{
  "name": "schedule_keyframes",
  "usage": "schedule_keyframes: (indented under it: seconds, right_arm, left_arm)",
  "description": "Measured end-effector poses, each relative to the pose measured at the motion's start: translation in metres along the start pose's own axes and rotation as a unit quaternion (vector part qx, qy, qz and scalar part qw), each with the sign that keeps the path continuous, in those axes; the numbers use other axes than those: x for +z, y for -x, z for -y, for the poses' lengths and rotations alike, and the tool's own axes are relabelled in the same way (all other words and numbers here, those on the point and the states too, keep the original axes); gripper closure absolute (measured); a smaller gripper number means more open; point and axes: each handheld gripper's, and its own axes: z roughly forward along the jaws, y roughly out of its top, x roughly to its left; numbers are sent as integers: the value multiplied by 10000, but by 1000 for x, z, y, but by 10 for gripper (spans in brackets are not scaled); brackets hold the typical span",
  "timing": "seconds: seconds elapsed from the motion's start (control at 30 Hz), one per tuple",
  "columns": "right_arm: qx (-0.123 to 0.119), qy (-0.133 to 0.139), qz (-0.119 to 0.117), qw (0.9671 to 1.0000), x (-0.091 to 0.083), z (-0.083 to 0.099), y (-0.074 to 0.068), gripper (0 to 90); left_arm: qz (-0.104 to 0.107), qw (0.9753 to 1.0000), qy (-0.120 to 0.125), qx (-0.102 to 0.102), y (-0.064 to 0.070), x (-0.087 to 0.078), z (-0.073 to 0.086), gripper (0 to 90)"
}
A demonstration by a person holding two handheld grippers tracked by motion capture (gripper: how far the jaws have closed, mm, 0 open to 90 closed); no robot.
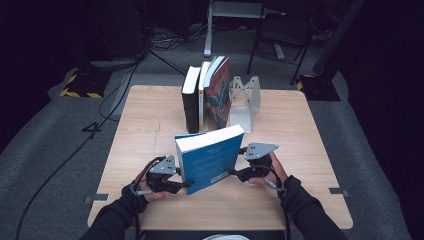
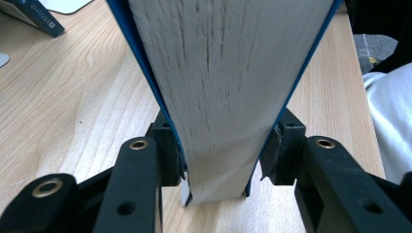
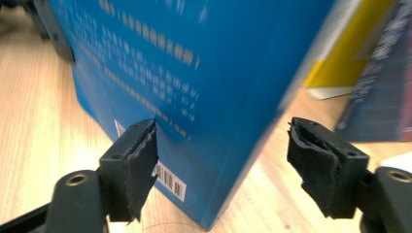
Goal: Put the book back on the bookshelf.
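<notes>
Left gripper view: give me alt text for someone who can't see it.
The left gripper is clamped on the lower edge of a blue book, its two black jaws pressing the covers on either side of the cream page block. The book stands on a light wooden table, rising away from the camera.

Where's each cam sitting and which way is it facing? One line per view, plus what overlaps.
High view: above the person's side, looking forward and down at the table; both forearms, left gripper and right gripper show.
Left gripper view: rides the left gripper, facing the page edge of the blue book; its jaws clamp both covers.
Right gripper view: rides the right gripper, facing the book's back cover; its jaws stand apart.
Shared: the blue book appears in all three views; the standing books in high and right gripper views.
</notes>
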Motion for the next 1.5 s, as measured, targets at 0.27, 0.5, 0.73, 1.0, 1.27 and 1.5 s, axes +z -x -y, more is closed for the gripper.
schedule_keyframes:
  seconds: [0.27,0.5,0.73,1.0,1.27,1.5]
  right_arm:
    - [-77,-154,-321,9993,3,2,-2,410]
    - [-487,-334,-499,9970,-16,6,-14,560]
    - [-431,71,-365,9984,-24,-11,-23,519]
    - [-296,611,-157,9976,-47,-39,-30,556]
    - [-350,525,123,9979,-68,-46,-39,576]
    - [-84,439,283,9986,-84,-40,-31,583]
  left_arm:
    - [-263,9996,20,-83,-2,-5,3,536]
    - [-485,9983,146,-289,-14,-10,4,469]
    - [-666,9968,198,-390,-17,-3,-1,413]
    - [-678,9964,215,-451,-21,12,-11,344]
    - [-513,9981,94,-330,-26,38,-31,254]
    - [-345,9989,175,-281,-32,59,-43,242]
